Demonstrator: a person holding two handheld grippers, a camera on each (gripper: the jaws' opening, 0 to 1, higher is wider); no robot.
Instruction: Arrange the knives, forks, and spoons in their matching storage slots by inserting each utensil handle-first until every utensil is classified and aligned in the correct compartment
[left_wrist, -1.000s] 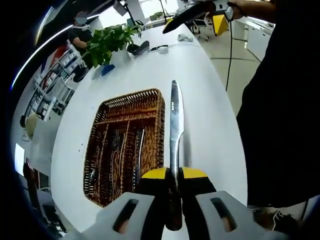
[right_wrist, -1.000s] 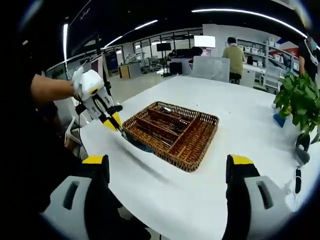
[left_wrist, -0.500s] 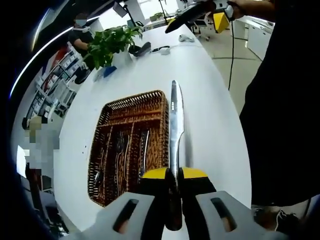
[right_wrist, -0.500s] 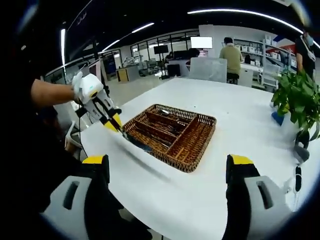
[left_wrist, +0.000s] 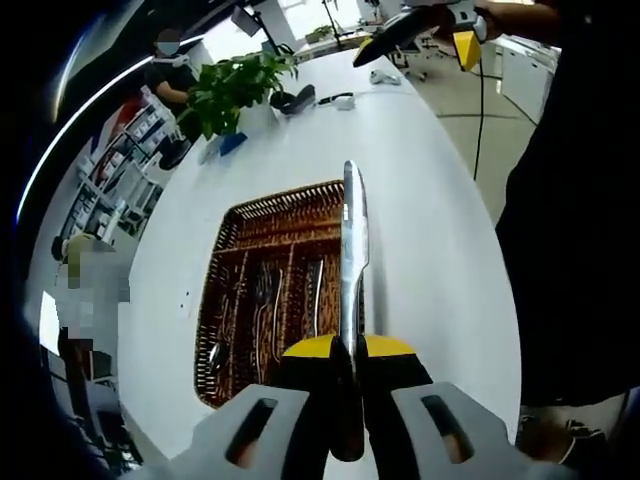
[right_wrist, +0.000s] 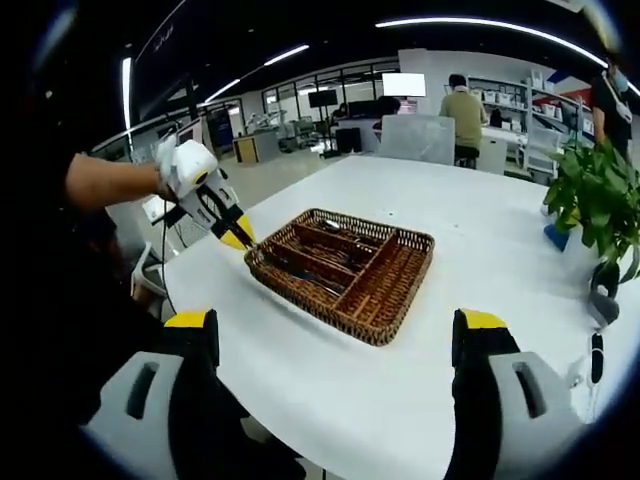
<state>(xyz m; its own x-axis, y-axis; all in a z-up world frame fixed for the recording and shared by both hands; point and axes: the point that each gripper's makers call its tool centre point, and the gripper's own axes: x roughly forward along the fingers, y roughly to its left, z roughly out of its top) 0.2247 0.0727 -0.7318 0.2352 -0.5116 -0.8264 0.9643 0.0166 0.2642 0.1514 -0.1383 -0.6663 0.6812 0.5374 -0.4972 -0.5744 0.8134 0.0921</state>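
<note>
So in the left gripper view, going from the left: the wicker tray (left_wrist: 235, 300) sits on the white counter (left_wrist: 420, 200), and a few slots already have utensils (left_wrist: 262, 300) in them. They look like forks and maybe spoons, but it's too small to sort out which is which. So I'd guess the job is partway done, w/ at least this one piece left.

Middle of that view: the left gripper (left_wrist: 347, 350) is clamped on a knife (left_wrist: 350, 250), blade pointing away from the camera, so the handle end is in the jaws. The blade crosses over the tray's right-hand rim, near the slot on that side. Can't tell if it's touching the wicker or just hovering above it. The task says handle-first, so the orientation may need fixing imo.

Far top of that view, the right gripper (left_wrist: 395, 30) is held up away from the tray.

Right gripper view: the left gripper (right_wrist: 237, 238) shows at the tray's near-left corner (right_wrist: 262, 262), and the right gripper (right_wrist: 335, 350) has its jaws spread wide w/ nothing between them, well back from the tray.

Room-wise: lots of bare counter around the tray, esp on the side toward the plant (right_wrist: 595, 200). The counter edge is fairly close on the person's side tho, so not much slack there.
</note>
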